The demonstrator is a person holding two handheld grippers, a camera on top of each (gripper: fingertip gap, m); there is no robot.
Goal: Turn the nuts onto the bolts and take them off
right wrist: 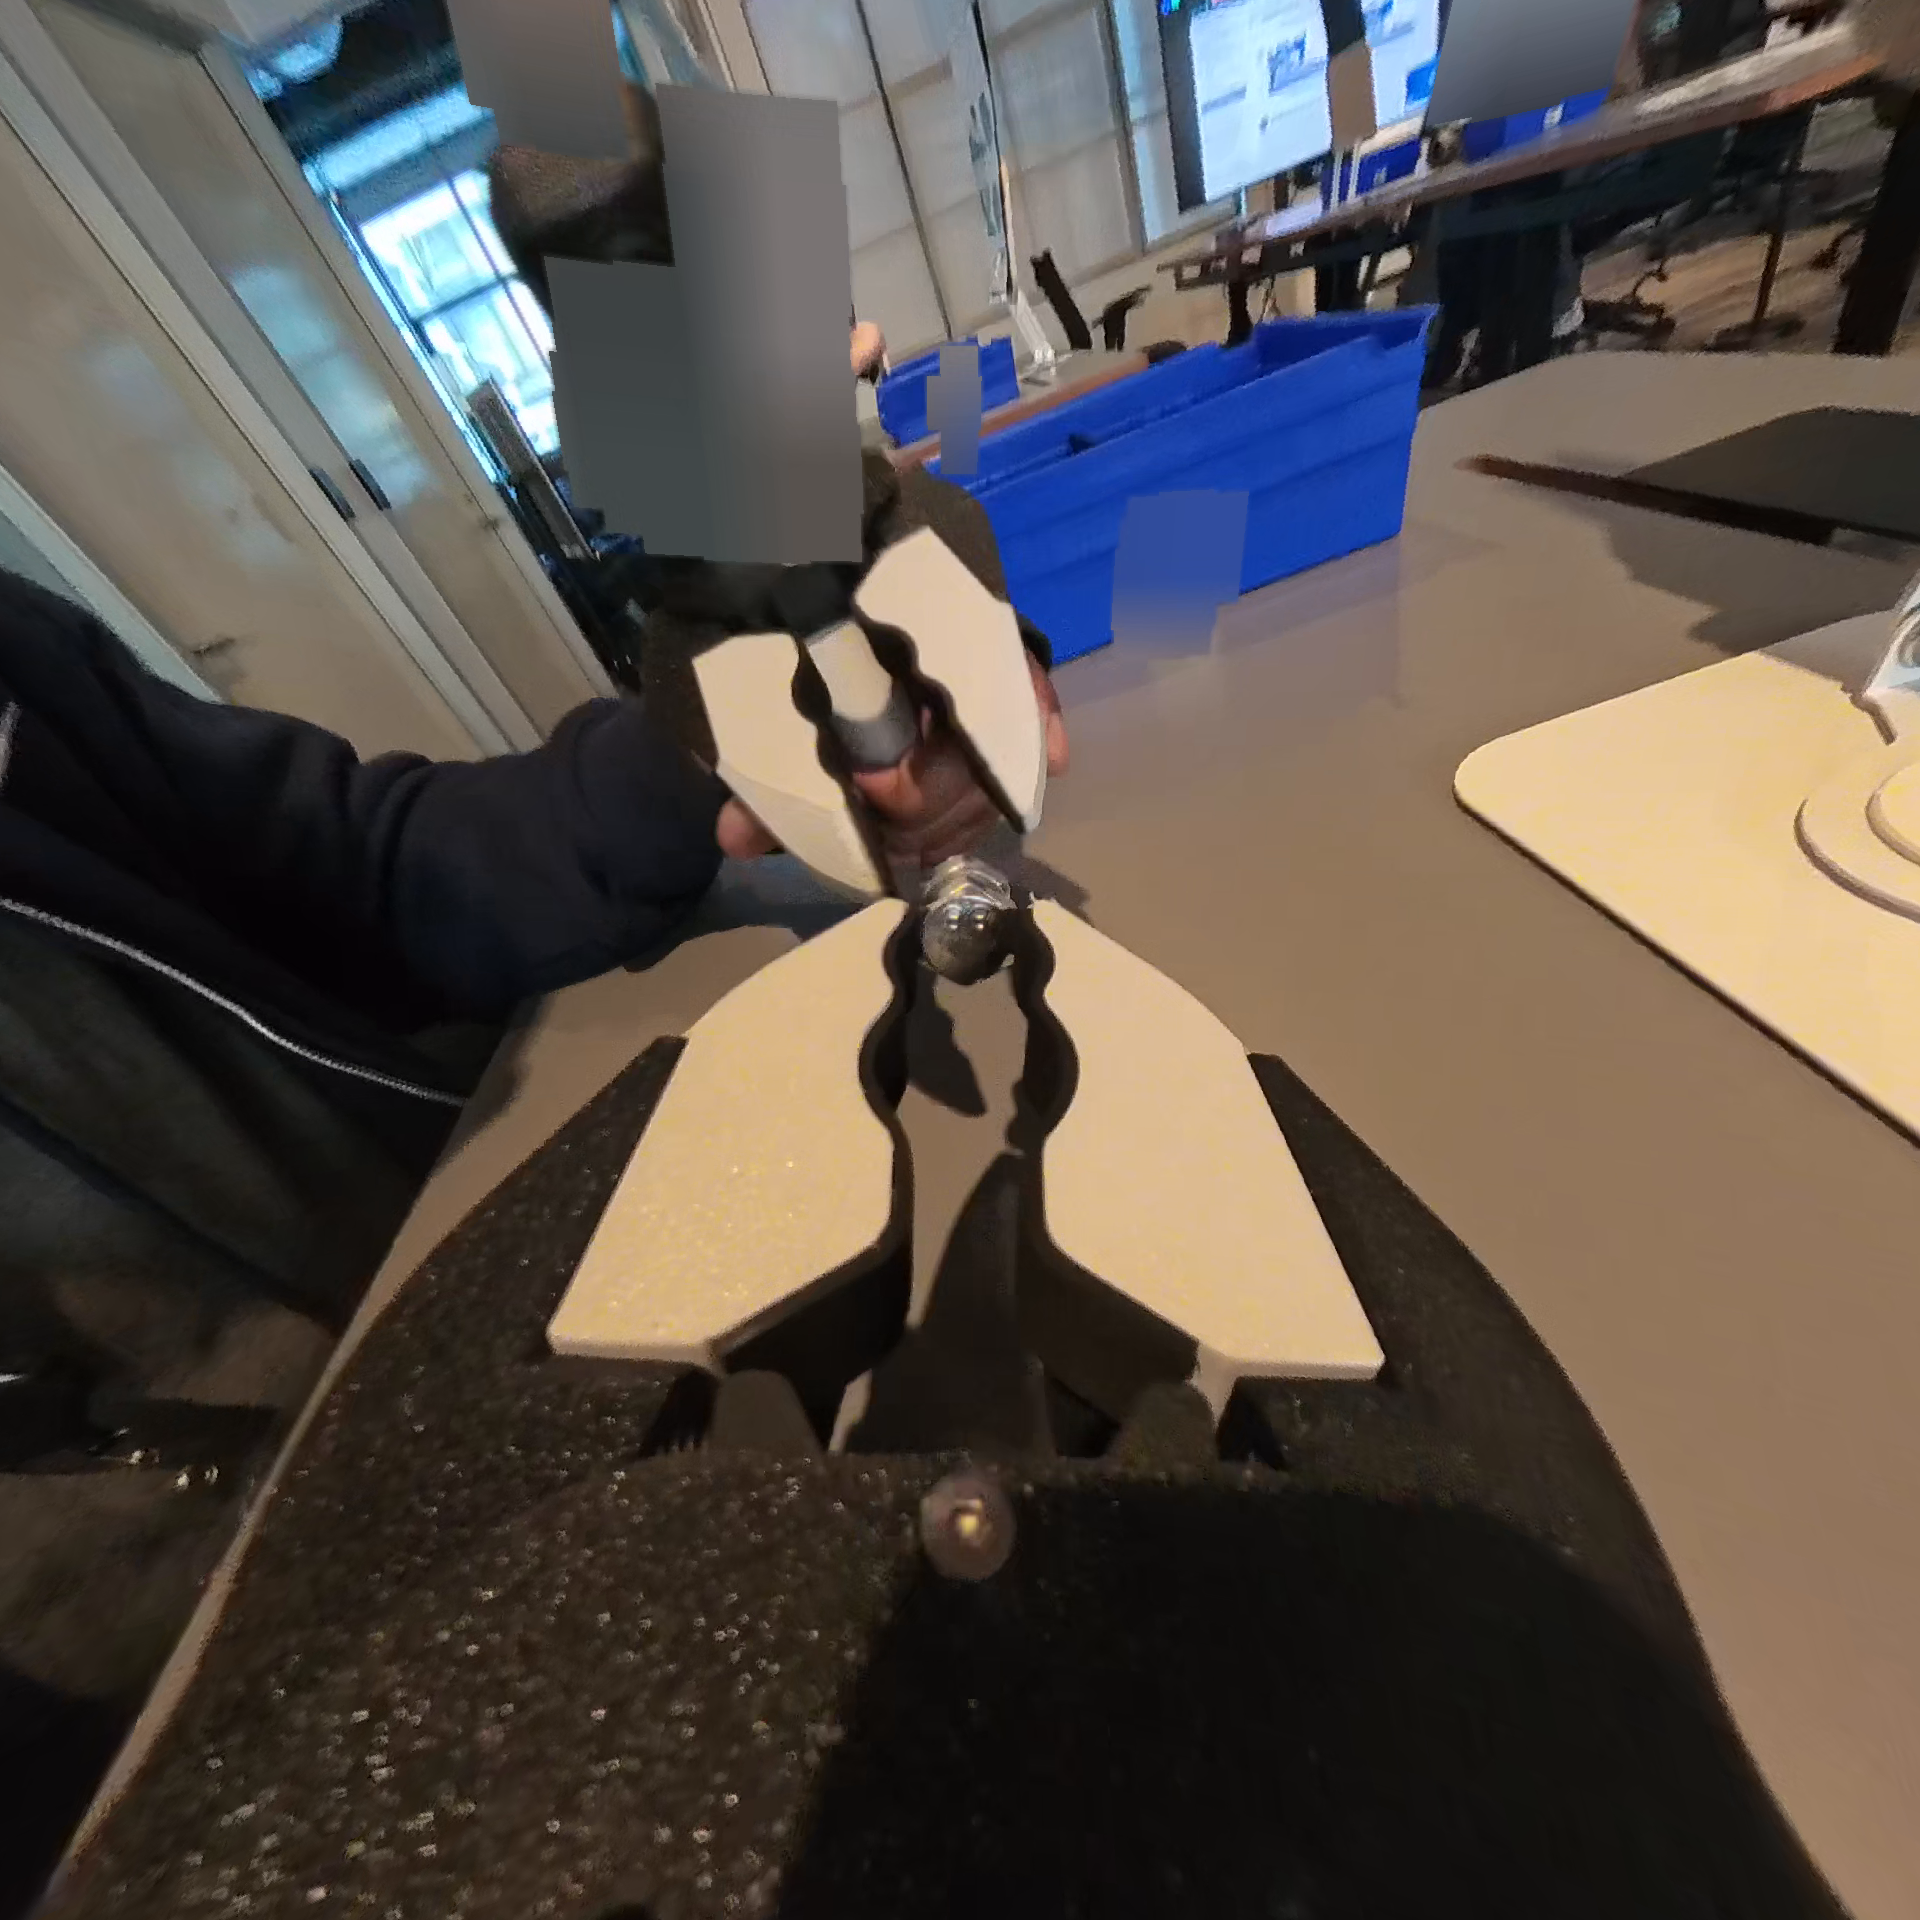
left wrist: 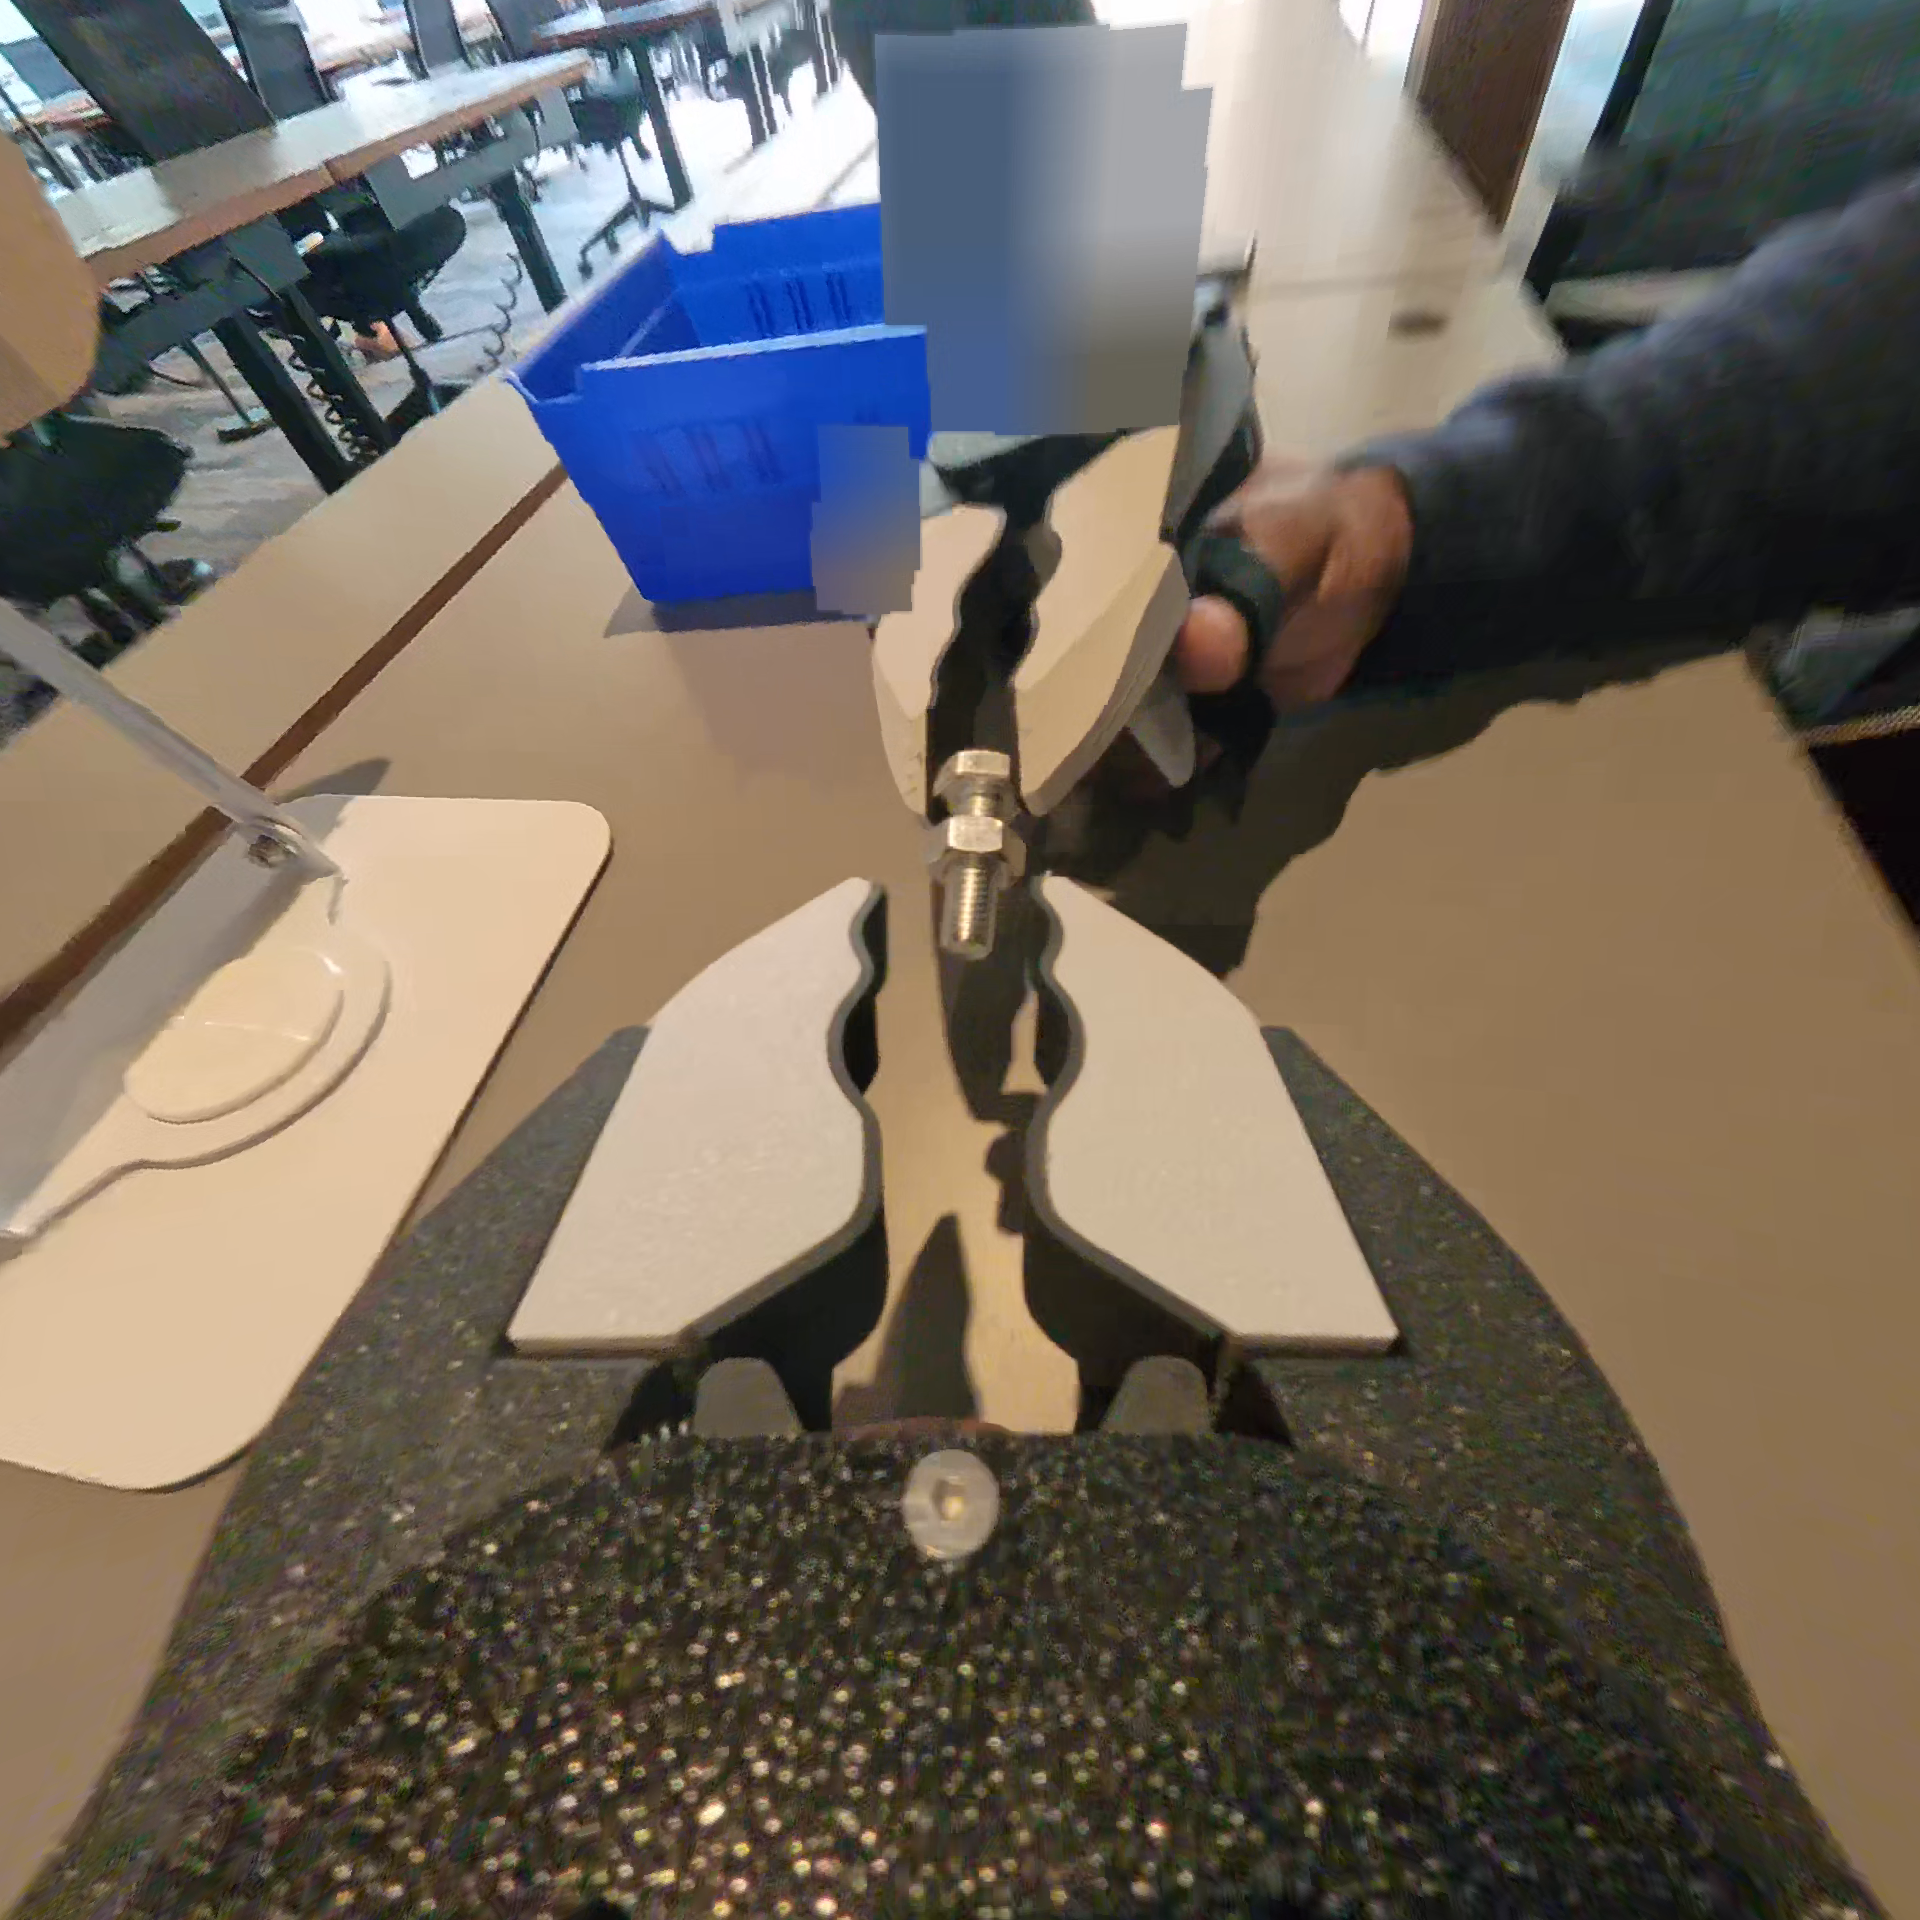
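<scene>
A steel bolt (left wrist: 966,904) with a hex nut (left wrist: 975,836) threaded on it is held in the air above the grey table (left wrist: 1507,1039). My right gripper (left wrist: 971,795) is shut on the bolt's head, and in the right wrist view (right wrist: 966,920) the head (right wrist: 961,935) sits between its tips. The threaded end points toward my left gripper (left wrist: 958,896), which is open with its tips on either side of the thread, not touching it. The left gripper also shows in the right wrist view (right wrist: 956,852), just beyond the nut (right wrist: 961,888).
A blue plastic bin (left wrist: 727,447) stands on the table behind the grippers and also shows in the right wrist view (right wrist: 1195,457). A white stand base plate (left wrist: 312,1039) lies to the left. A person's hand (left wrist: 1299,582) and dark sleeve hold the right gripper. Left and right tips are no more than a few centimetres apart.
</scene>
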